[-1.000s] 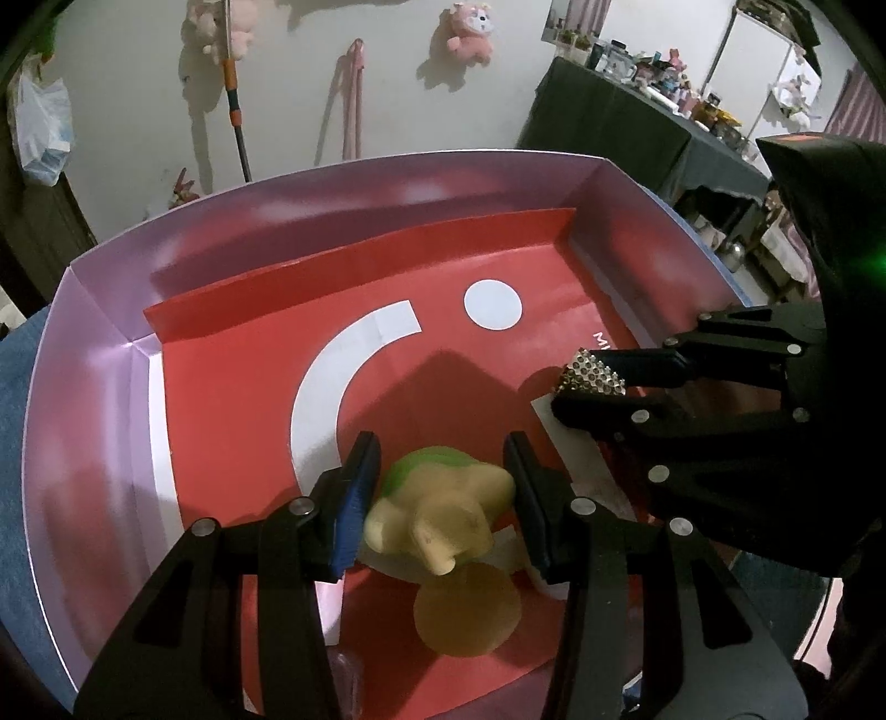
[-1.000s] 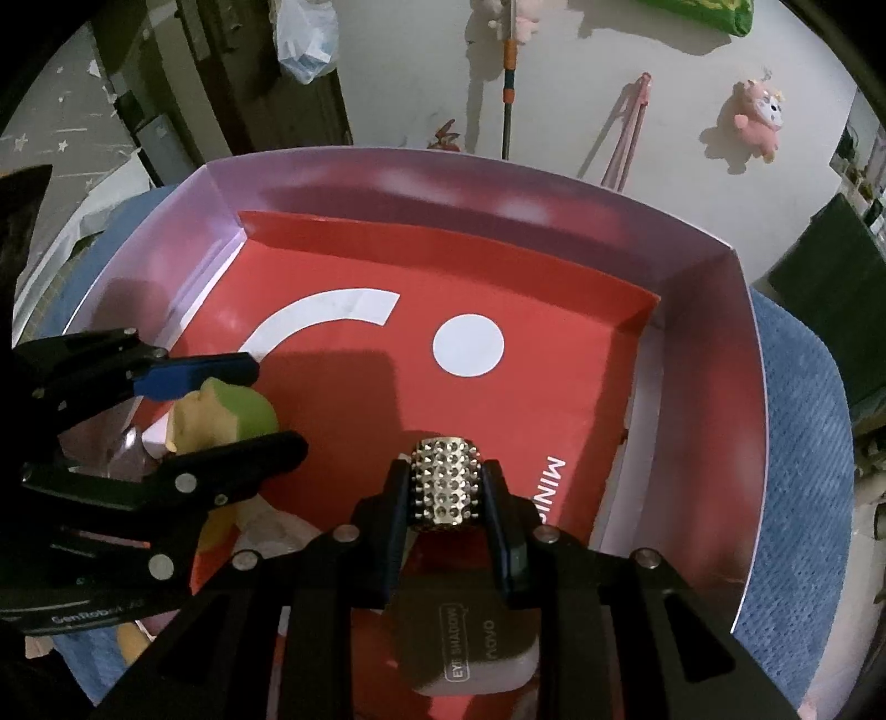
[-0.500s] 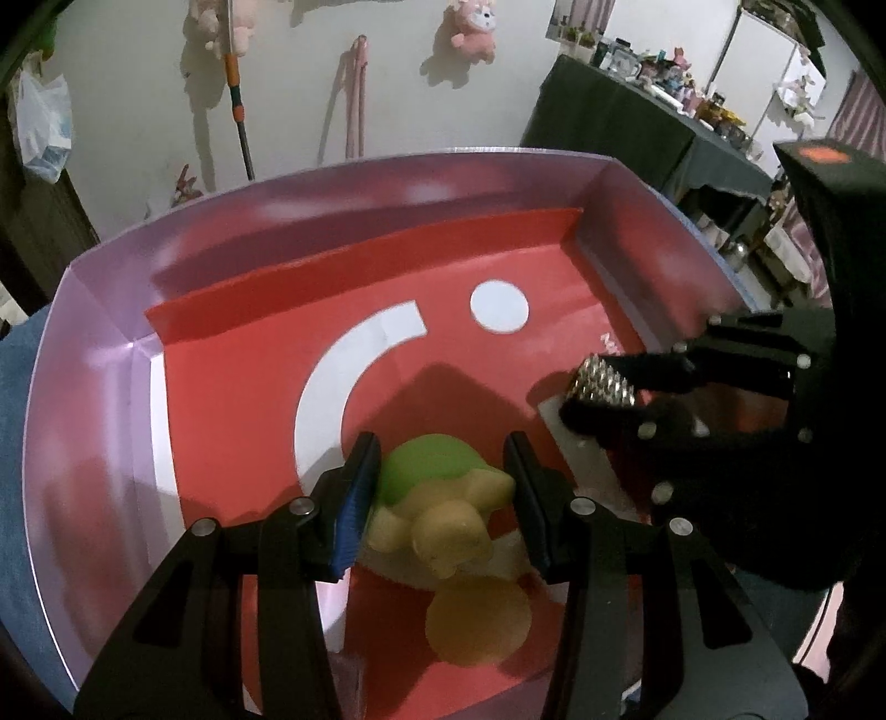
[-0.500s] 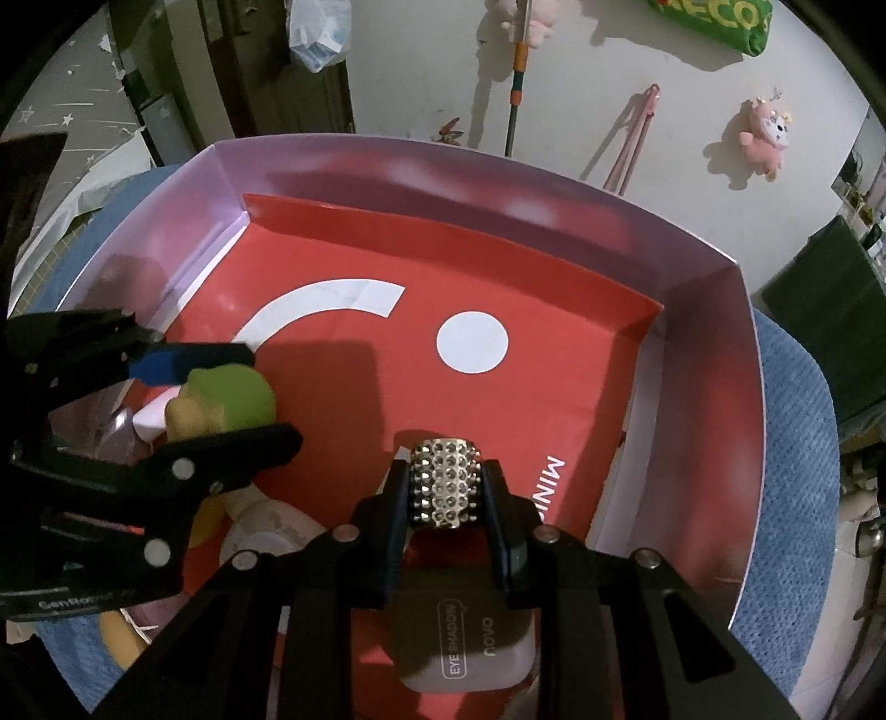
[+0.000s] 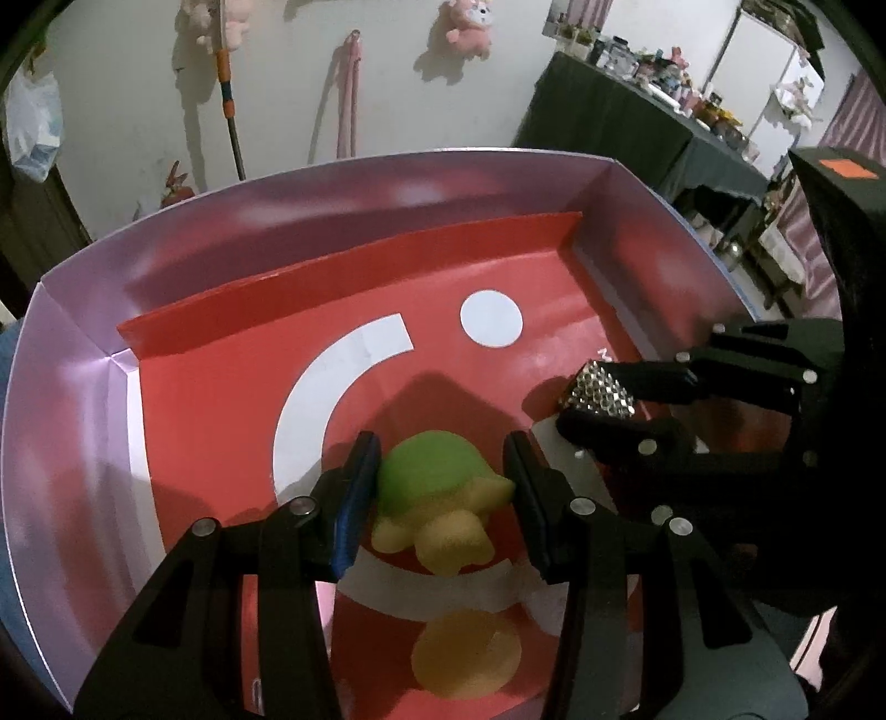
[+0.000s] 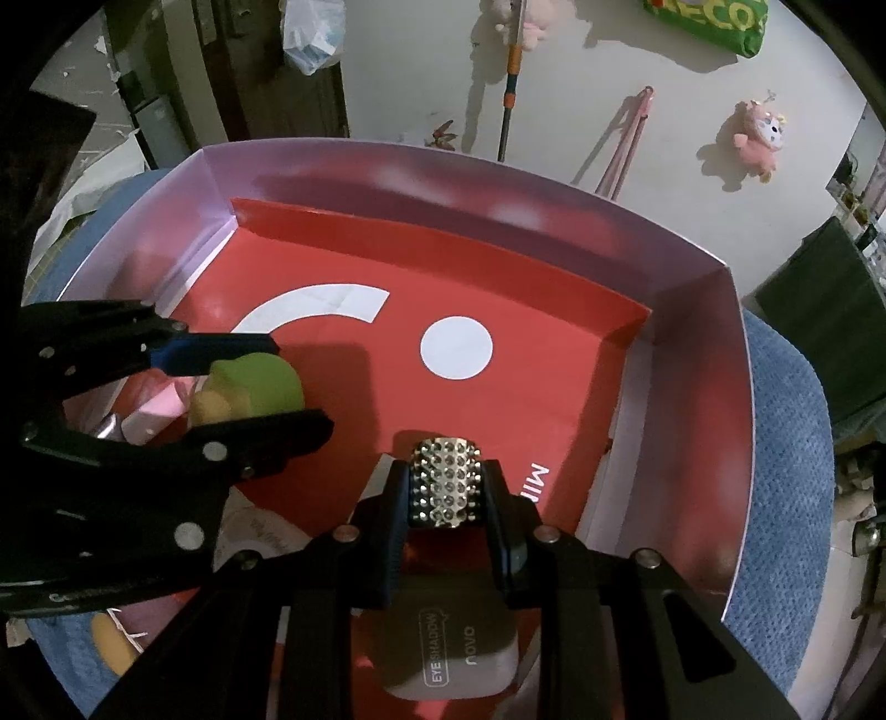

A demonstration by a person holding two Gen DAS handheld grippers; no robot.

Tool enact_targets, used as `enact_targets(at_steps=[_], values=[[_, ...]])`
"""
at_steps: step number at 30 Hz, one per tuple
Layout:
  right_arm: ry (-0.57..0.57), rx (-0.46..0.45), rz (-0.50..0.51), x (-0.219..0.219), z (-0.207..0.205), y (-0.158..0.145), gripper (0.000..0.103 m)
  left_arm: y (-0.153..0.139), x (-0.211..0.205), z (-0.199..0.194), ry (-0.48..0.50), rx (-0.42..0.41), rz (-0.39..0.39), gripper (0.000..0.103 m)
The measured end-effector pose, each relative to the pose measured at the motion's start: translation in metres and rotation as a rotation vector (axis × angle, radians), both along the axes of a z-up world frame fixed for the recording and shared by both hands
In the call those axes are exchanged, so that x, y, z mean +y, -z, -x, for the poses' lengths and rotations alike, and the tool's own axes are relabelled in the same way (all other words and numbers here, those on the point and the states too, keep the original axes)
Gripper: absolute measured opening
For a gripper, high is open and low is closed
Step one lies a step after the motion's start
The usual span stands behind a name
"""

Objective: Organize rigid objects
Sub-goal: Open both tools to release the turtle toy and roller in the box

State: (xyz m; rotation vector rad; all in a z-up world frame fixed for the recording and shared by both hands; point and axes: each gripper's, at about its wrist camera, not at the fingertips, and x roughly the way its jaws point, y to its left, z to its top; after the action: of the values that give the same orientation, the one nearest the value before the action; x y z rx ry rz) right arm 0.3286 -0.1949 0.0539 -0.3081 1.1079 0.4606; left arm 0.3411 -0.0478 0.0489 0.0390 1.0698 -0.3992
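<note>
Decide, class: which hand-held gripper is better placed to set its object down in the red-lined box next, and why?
Probably the right hand-held gripper: its studded case hangs low over bare red floor of the box. The left hand-held gripper holds the turtle toy above clutter near the box's near edge.

Beyond my work area, pale wall (image 5: 138, 99). Pink plush toy (image 5: 468, 33) hangs on it, second pink plush toy (image 6: 756, 138) further along in right view. Long mop handle with orange grip (image 5: 227, 94) leans against wall; pair of pink rods (image 5: 349, 105) hangs beside it. White plastic bag with blue contents (image 6: 310, 33) hangs near dark doorway. Green bag with yellow lettering (image 6: 714, 22) high on wall. Dark-draped side table (image 5: 626, 116) crowded with small bottles, too small to identify. Blue textured cloth (image 6: 792, 443) underfoot.
</note>
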Motion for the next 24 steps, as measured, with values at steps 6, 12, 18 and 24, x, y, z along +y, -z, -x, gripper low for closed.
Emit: enact_targets(at_steps=[6, 12, 18, 24], values=[[-0.007, 0.000, 0.008, 0.002, 0.001, 0.000, 0.028, 0.000, 0.000, 0.002, 0.004, 0.009, -0.001, 0.044], [-0.011, 0.003, 0.002, 0.000, 0.000, -0.001, 0.035, 0.000, 0.001, 0.003, -0.002, 0.015, 0.009, 0.045], [-0.008, 0.001, 0.005, 0.001, 0.000, 0.000, 0.042, -0.002, 0.007, 0.002, -0.020, 0.010, 0.039, 0.055], [-0.007, 0.000, 0.006, 0.001, 0.003, 0.000, 0.049, -0.008, 0.012, 0.009, -0.020, -0.014, 0.063, 0.061]])
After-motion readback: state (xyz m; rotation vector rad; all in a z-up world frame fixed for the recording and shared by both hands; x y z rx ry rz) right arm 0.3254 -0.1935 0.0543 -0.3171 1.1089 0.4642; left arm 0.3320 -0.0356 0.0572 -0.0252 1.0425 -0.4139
